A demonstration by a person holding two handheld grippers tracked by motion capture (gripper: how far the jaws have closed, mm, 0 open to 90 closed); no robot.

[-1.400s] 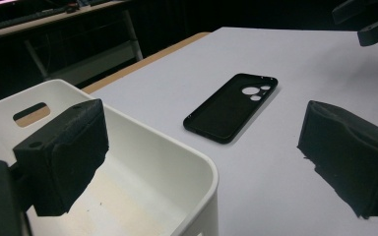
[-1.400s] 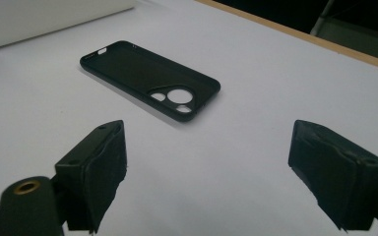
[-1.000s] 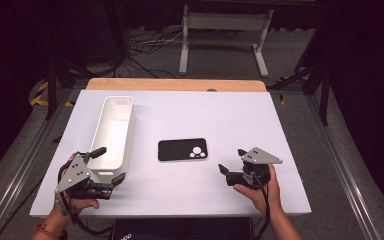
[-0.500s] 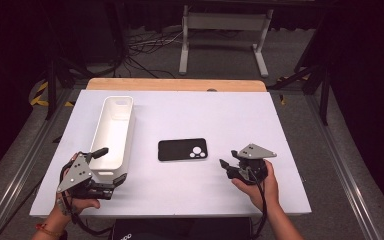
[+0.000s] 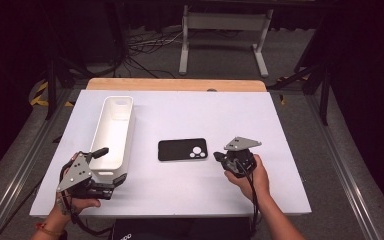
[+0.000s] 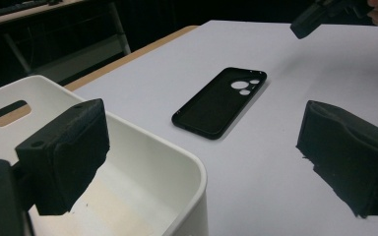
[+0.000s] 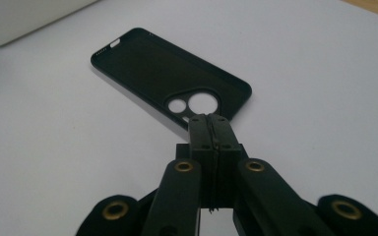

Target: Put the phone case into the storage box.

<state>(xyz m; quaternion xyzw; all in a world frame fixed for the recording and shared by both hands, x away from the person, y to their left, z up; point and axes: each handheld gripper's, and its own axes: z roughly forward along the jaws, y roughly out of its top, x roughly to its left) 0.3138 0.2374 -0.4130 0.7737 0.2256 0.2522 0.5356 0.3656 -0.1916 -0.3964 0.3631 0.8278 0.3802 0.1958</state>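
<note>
Where pads meet, right hand-held gripper (image 7: 210, 129) nears phone case (image 7: 167, 83).

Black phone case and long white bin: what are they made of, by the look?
Black phone case: probably soft matte plastic or silicone; dull sheen, thin raised rim, moulded camera cut-outs. Long white bin: likely hard moulded plastic, smooth semi-gloss; rounded corners, uniform thin walls, cut-out handle slot.

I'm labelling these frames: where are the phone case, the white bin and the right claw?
phone case (image 5: 182, 149), high view, middle of its back.
white bin (image 5: 113, 131), high view, inner floor.
right claw (image 7: 210, 129), right gripper view, shut jaw tips.
</note>
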